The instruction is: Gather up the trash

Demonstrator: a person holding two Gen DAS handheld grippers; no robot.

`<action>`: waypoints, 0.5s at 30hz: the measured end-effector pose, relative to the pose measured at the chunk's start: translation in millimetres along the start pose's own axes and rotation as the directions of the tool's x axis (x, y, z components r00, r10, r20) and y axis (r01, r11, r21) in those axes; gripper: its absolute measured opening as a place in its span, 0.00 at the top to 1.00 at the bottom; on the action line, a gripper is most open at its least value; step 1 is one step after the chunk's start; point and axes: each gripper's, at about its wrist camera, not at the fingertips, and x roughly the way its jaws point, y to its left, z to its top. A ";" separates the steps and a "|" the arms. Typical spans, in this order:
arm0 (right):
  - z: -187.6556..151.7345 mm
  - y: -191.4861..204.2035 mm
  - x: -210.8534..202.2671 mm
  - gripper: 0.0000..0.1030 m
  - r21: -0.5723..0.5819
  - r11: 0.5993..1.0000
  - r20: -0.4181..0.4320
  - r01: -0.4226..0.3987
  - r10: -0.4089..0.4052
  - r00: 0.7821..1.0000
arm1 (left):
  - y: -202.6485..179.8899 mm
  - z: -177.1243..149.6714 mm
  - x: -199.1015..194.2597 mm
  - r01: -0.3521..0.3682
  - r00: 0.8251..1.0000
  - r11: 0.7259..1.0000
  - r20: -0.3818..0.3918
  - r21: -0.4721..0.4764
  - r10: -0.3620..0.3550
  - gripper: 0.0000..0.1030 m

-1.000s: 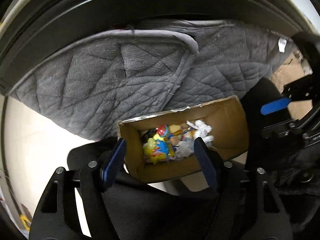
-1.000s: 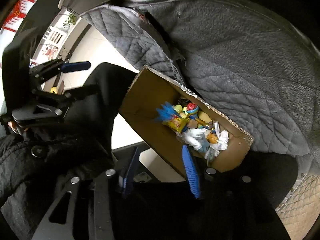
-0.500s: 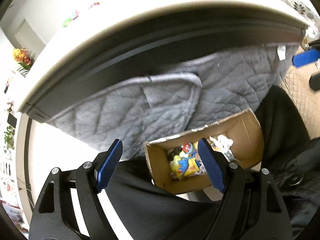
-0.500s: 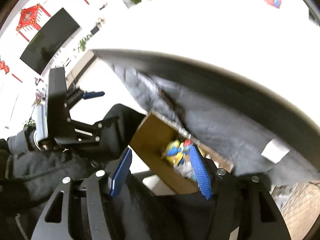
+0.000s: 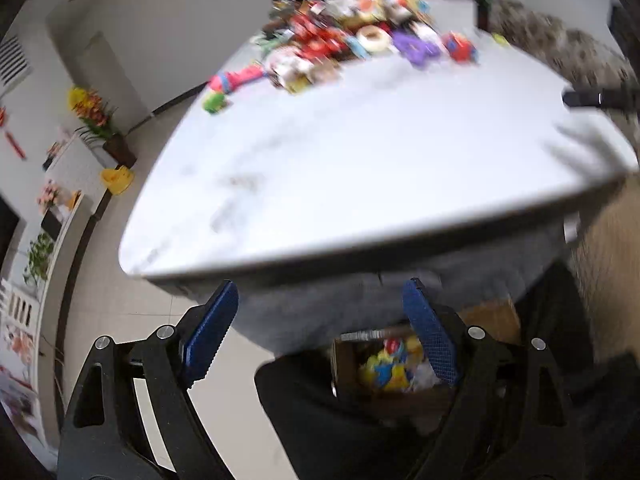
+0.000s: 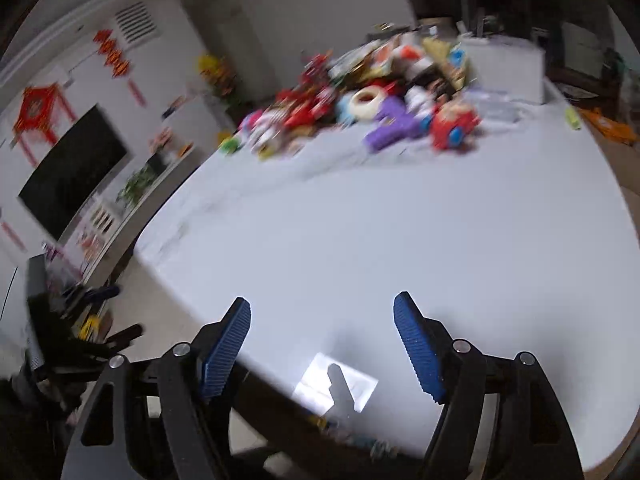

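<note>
Both grippers, left (image 5: 316,308) and right (image 6: 322,320), are opening, empty, at the table (image 5: 360,168) edge; blurred, probably trash (image 6: 360,104) heaped far across it.

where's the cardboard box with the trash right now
In the left wrist view, the cardboard box sits low right, below the white table's edge and the grey blanket.

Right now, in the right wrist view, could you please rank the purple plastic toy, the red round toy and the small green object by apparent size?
1. Purple plastic toy.
2. Red round toy, nearly alike; blur makes this unsure.
3. Small green object, clearly smallest.
</note>
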 end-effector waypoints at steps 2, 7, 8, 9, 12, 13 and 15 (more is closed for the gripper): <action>14.9 -10.5 9.1 0.24 0.029 0.999 0.020 0.030 -0.031 0.999 | 10.0 21.8 5.3 -0.026 0.999 0.999 0.030 -0.038 0.027 0.20; 39.6 -7.4 14.5 0.11 0.086 0.994 0.128 0.073 -0.084 0.988 | 22.0 91.4 37.5 -0.071 0.991 0.988 0.106 -0.138 0.086 0.15; 42.8 -2.5 14.8 0.07 0.078 0.989 0.155 0.122 -0.133 0.979 | 23.3 105.6 46.1 -0.084 0.988 0.983 0.114 -0.164 0.103 0.15; 46.3 1.3 16.9 0.06 0.073 0.982 0.181 0.174 -0.185 0.966 | 22.6 114.7 49.7 -0.085 0.987 0.980 0.123 -0.178 0.108 0.15; 57.2 10.3 26.2 0.05 0.062 0.964 0.236 0.257 -0.264 0.935 | 18.9 143.2 63.9 -0.088 0.984 0.974 0.136 -0.210 0.118 0.15; 61.6 12.0 29.7 0.05 0.069 0.956 0.241 0.284 -0.292 0.926 | 16.8 150.2 68.9 -0.077 0.985 0.974 0.138 -0.211 0.108 0.14; 69.0 14.5 34.5 0.05 0.083 0.945 0.253 0.316 -0.326 0.911 | 12.0 160.1 76.3 -0.072 0.984 0.975 0.146 -0.208 0.104 0.13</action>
